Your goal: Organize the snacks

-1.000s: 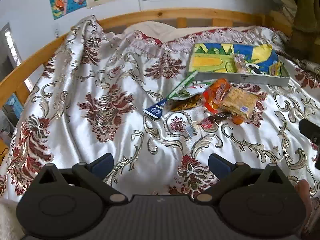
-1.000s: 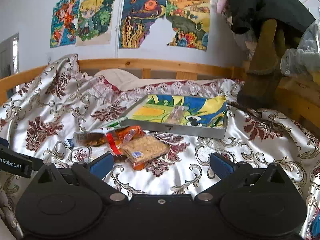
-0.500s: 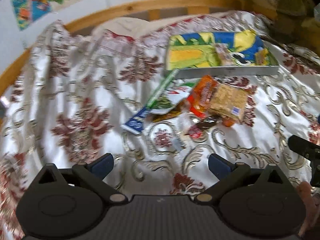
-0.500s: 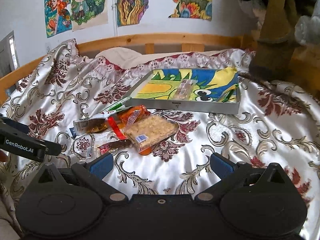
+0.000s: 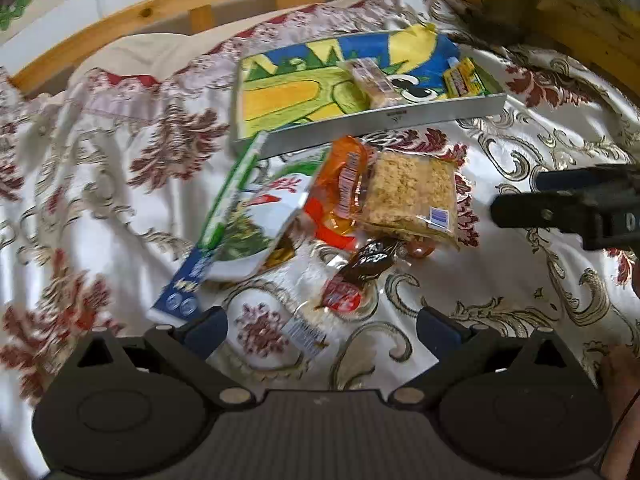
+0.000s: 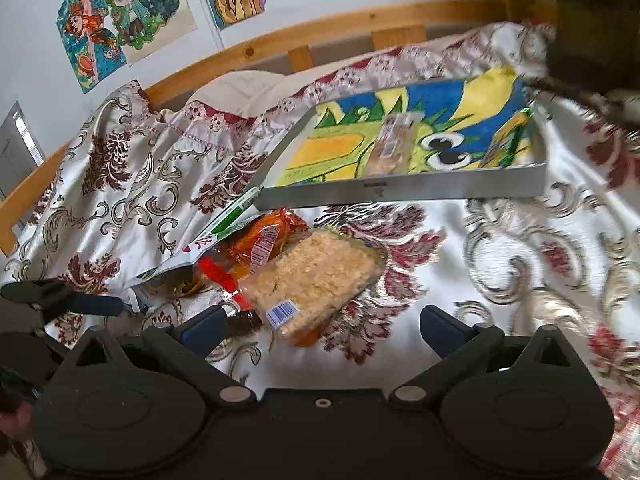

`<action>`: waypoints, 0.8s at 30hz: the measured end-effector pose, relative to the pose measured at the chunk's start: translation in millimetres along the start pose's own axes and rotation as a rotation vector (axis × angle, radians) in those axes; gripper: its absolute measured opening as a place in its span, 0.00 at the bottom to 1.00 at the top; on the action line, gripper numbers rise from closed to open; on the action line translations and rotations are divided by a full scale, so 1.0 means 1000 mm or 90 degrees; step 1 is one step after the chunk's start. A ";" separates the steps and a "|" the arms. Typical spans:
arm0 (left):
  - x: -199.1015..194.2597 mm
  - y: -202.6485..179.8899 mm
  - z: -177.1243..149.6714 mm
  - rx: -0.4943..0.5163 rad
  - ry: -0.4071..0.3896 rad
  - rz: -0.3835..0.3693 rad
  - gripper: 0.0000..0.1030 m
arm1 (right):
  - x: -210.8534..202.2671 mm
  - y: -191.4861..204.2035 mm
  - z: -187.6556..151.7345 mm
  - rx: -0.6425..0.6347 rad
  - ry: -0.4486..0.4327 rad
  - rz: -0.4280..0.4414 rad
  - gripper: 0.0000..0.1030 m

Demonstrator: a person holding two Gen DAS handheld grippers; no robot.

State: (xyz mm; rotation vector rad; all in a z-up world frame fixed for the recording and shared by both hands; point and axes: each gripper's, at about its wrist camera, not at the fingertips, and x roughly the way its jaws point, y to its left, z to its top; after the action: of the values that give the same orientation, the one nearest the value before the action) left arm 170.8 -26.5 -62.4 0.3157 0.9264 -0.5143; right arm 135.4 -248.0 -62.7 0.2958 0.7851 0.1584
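Note:
A pile of snacks lies on the bedspread: a clear pack of crispy rice cake [image 5: 410,200] [image 6: 316,276], an orange packet [image 5: 342,188] [image 6: 264,240], a white and green bag [image 5: 256,232], a long green and blue box [image 5: 218,220] and a dark wrapped candy [image 5: 360,270]. Behind them sits a shallow box [image 5: 380,120] [image 6: 400,192] with a colourful lining, holding a wrapped bar [image 5: 372,80] [image 6: 390,144] and a yellow-green packet [image 5: 466,76] [image 6: 508,136]. My left gripper [image 5: 322,326] is open just before the pile. My right gripper [image 6: 320,324] is open over the rice cake's near end.
The bed is covered by a white satin spread [image 5: 120,184] with red and gold patterns. A wooden bed rail [image 6: 320,28] runs along the back, under posters [image 6: 120,16] on the wall. The other gripper [image 5: 568,204] shows at the right of the left wrist view.
Both grippers have moved forward and down toward the snack pile, which looks much larger. Their jaws stay open. The snacks and box have not moved.

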 end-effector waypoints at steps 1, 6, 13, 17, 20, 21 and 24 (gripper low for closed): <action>0.004 -0.001 0.001 0.006 -0.004 -0.006 0.99 | 0.005 0.000 0.001 0.003 0.003 0.006 0.99; 0.022 -0.008 0.005 0.042 -0.023 -0.058 0.99 | 0.033 -0.006 0.010 0.041 0.020 0.026 0.88; 0.038 -0.014 0.007 0.084 -0.035 -0.066 0.92 | 0.064 -0.018 0.013 0.106 0.049 0.042 0.75; 0.045 -0.015 0.010 0.092 -0.021 -0.079 0.74 | 0.072 -0.021 0.016 0.133 0.046 0.048 0.61; 0.045 -0.013 0.010 0.086 -0.008 -0.101 0.67 | 0.069 -0.022 0.019 0.131 0.040 0.037 0.43; 0.045 -0.013 0.010 0.089 -0.012 -0.102 0.67 | 0.068 -0.023 0.020 0.135 0.037 0.034 0.40; 0.049 -0.013 0.011 0.093 -0.010 -0.097 0.64 | 0.063 -0.025 0.023 0.147 0.034 0.034 0.31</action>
State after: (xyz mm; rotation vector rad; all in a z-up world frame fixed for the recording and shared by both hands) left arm 194.9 -56.0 -96.9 0.3745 0.9031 -0.7254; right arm 196.6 -260.5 -97.7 0.5326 0.8506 0.1262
